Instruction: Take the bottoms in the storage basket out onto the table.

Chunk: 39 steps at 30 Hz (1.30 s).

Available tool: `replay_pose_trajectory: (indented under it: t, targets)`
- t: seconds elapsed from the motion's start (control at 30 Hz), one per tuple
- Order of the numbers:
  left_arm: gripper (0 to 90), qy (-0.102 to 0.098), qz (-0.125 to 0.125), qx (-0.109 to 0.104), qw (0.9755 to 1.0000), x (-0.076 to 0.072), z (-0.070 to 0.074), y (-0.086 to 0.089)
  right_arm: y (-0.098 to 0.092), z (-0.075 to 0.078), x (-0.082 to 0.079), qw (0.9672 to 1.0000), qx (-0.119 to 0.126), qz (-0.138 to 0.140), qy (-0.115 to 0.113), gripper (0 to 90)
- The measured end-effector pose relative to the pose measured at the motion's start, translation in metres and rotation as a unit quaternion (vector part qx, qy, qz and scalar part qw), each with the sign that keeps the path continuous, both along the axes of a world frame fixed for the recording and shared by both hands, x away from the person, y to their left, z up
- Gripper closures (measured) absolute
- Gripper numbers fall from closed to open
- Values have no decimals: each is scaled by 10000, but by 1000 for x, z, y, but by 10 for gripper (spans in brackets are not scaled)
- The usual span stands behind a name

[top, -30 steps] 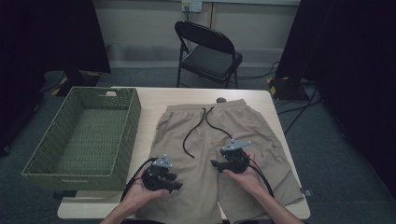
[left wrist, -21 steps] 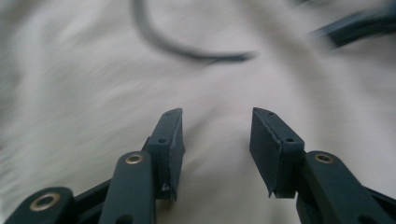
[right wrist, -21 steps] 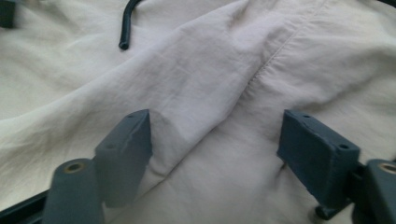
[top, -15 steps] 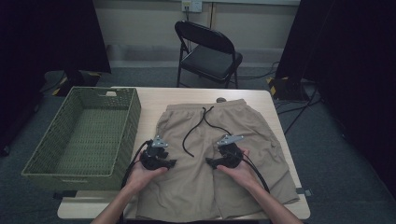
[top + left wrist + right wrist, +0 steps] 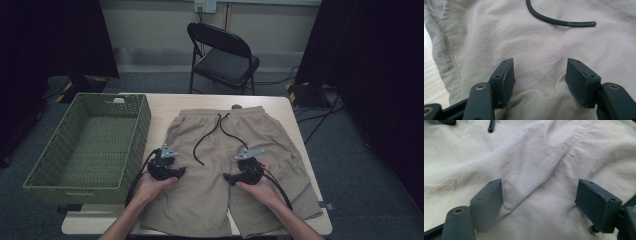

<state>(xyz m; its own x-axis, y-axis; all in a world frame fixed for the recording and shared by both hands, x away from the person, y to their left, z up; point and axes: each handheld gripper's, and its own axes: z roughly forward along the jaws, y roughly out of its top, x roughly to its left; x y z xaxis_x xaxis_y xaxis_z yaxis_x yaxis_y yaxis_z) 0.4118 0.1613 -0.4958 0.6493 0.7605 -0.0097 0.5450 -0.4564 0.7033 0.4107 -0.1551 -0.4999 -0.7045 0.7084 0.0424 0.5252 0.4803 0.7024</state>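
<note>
Shorts (image 5: 235, 165) in tan cloth lie spread flat on a pale wooden table (image 5: 292, 112), waistband toward the far edge and legs toward the person, a layout that leaves every edge open to reach. The left gripper (image 5: 176, 171) rests on the left leg and the right gripper (image 5: 229, 176) on the cloth near the crotch, tips turned inward toward each other. In the left gripper view the pads (image 5: 507, 77) stand apart over loose fabric and pinch nothing; those jaws have just been opening. In the right gripper view the pads (image 5: 487, 200) are spread wider over a ridge of cloth beside a seam (image 5: 571, 147), likewise released, after having opened further. Judging by this, both tools are set down to press or smooth the garment rather than lift it. A black drawstring (image 5: 207, 137) trails loose down the front, its end lying clear of the left jaws. A green woven basket (image 5: 142, 120) waits beside the shorts, probably as their destination. A folding chair (image 5: 225, 55) stands beyond the table.
</note>
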Motion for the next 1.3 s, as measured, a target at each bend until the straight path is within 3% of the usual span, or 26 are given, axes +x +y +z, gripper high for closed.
replay_pose_trajectory:
  t: [0.13, 0.23, 0.4, 0.53, 0.6, 0.77, 0.87, 1.3]
  targets:
    - [392, 211, 16, -142, 9997, -3, 3, 1, 0, 1, 2, 10000, -8, 12, 74, 209]
    - [392, 235, -88, -203, 9995, -8, 10, 2, 0, 4, 3, 9999, 57, -17, 110, 203]
    - [373, 301, -106, -406, 9987, -26, 21, 8, 0, 17, -3, 9995, 291, -70, -86, 216]
    - [366, 206, -393, -225, 9988, -40, 22, 13, 9, 26, -9, 9988, 426, 11, -237, 229]
    - [371, 309, -287, -215, 9989, -40, 18, 16, 16, 25, -9, 9989, 401, 84, -221, 226]
    - [370, 356, -31, 91, 9993, -36, 7, 12, 35, 9, -8, 9997, 51, 194, -152, 209]
    - [341, 260, -173, 282, 9991, -35, 5, 7, 39, 2, -6, 9995, -153, 250, -134, 199]
    - [335, 180, -253, 168, 9994, -35, 3, 2, 24, -1, 0, 9996, -167, 189, -123, 184]
